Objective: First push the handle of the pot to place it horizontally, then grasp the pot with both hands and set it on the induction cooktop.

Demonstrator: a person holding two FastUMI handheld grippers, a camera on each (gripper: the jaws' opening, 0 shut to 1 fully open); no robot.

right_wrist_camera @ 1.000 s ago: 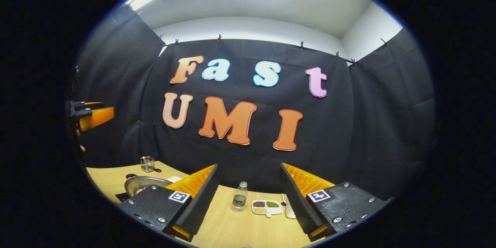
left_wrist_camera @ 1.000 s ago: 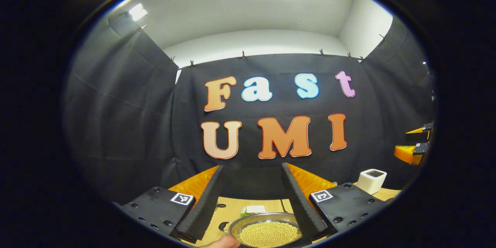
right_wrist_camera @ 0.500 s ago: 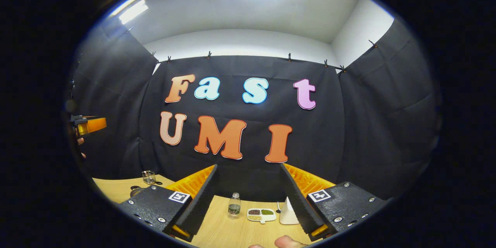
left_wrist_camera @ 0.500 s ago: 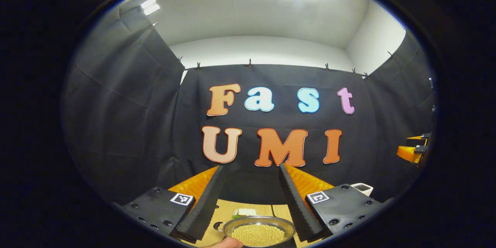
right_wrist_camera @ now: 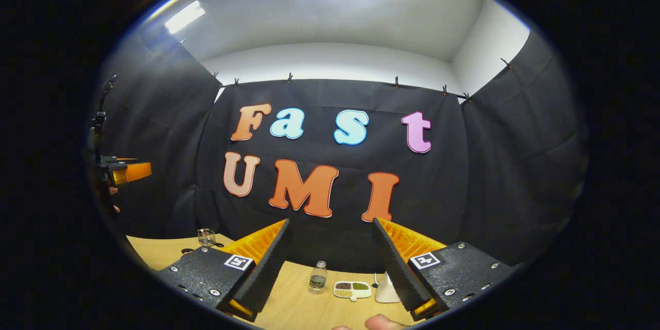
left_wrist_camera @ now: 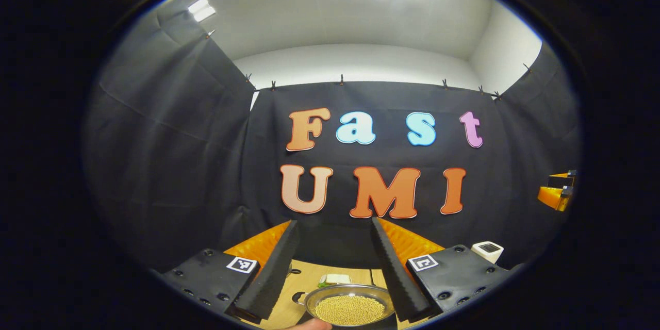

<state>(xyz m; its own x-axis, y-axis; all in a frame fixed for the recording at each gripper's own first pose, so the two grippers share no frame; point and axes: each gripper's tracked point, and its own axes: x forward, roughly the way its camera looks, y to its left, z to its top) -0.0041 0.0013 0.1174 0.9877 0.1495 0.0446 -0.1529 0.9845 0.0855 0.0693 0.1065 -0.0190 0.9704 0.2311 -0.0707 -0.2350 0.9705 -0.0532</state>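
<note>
A steel pot (left_wrist_camera: 350,308) full of small yellow beans sits low in the left gripper view, on the wooden table (left_wrist_camera: 301,281). One small loop handle (left_wrist_camera: 297,297) sticks out on its left side. My left gripper (left_wrist_camera: 334,224) hovers above and in front of the pot, open, with nothing between its fingers. My right gripper (right_wrist_camera: 330,223) is open too and holds nothing, raised over the table (right_wrist_camera: 304,309). The left gripper (right_wrist_camera: 128,171) also shows far off at the left edge of the right gripper view, and the right gripper (left_wrist_camera: 556,193) at the right edge of the left gripper view.
Behind the pot lies a small white and green item (left_wrist_camera: 334,279). A white box (left_wrist_camera: 488,251) stands at the right. In the right gripper view a small bottle (right_wrist_camera: 318,277), a divided dish of beans (right_wrist_camera: 352,290), a white object (right_wrist_camera: 384,289) and a glass jar (right_wrist_camera: 206,237) stand near the back wall.
Both views have tipped up a little, so the table things sit lower in view. In the right gripper view the pot has slid out of sight behind the left finger. Both grippers stayed open.
</note>
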